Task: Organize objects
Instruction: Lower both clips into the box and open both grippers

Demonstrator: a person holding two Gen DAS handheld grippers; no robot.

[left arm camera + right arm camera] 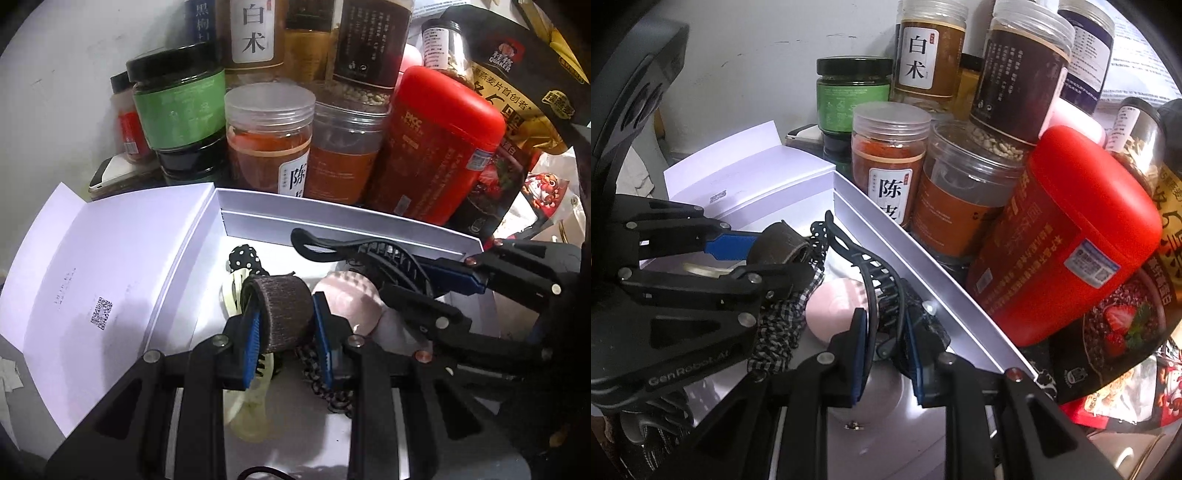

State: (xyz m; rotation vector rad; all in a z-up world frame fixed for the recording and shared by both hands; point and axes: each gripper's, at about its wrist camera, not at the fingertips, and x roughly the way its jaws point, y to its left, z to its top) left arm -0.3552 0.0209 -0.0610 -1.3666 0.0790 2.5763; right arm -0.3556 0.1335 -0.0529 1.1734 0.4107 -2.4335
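Tools are both clenched over the white box [332, 218]: the left tool [284, 332] grasps the brown hair roller [284, 314], and the right tool [884, 347] grasps the black hair clip [879, 273], whose long axis runs along the box's far wall.

Behind the box's far wall stand a red canister [439, 144], a green-labelled jar [181, 98], an orange-filled jar [269, 142] and an oatmeal bag [517, 74].
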